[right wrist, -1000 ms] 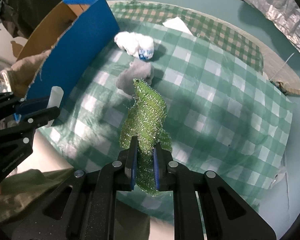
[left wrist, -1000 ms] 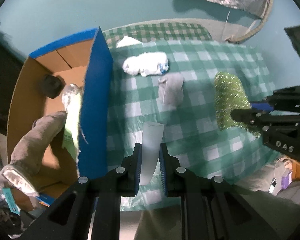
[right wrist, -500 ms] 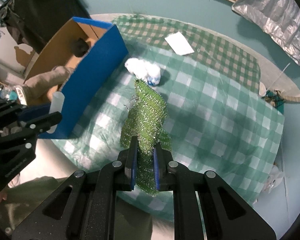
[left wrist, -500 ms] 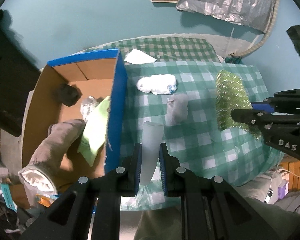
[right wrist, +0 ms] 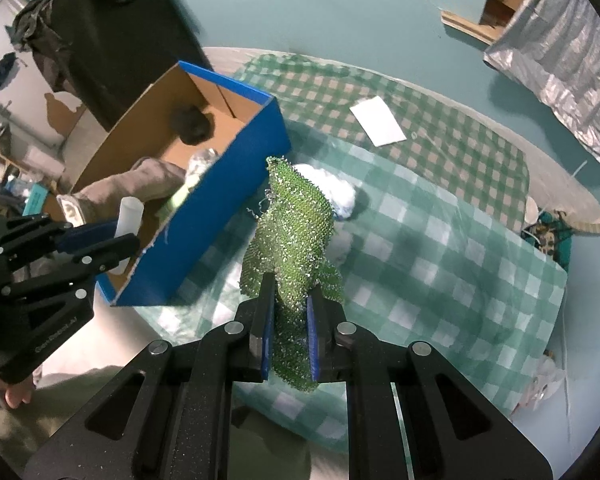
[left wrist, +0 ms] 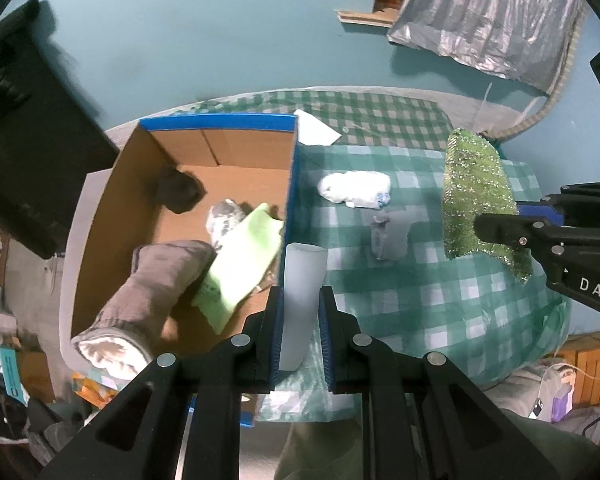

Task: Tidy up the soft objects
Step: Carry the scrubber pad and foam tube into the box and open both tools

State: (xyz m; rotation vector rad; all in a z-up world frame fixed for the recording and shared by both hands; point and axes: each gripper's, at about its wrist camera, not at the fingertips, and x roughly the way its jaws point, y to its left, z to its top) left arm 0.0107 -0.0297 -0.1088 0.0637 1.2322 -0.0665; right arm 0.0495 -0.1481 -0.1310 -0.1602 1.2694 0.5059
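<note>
My left gripper (left wrist: 299, 296) is shut on a white foam tube (left wrist: 302, 292), held in the air over the near corner of the blue-sided cardboard box (left wrist: 291, 184). In the right wrist view that tube (right wrist: 129, 214) shows at the left. My right gripper (right wrist: 288, 300) is shut on a glittery green mesh scrubber (right wrist: 296, 232), lifted above the checked cloth (right wrist: 440, 264); the scrubber (left wrist: 474, 188) also hangs at the right of the left wrist view. On the cloth lie a white wad (left wrist: 354, 187) and a small grey piece (left wrist: 389, 234).
Inside the box are a grey-brown plush sleeve (left wrist: 148, 292), a pale green cloth (left wrist: 240, 264), a dark ball (left wrist: 178, 190) and a grey-white lump (left wrist: 224, 216). A white card (right wrist: 378, 120) lies at the cloth's far side. Silver sheeting (left wrist: 488, 12) lies on the teal floor.
Both grippers have risen with their loads, so box and cloth look smaller. The box interior has come into fuller view under the left gripper. Neither grip has changed.
</note>
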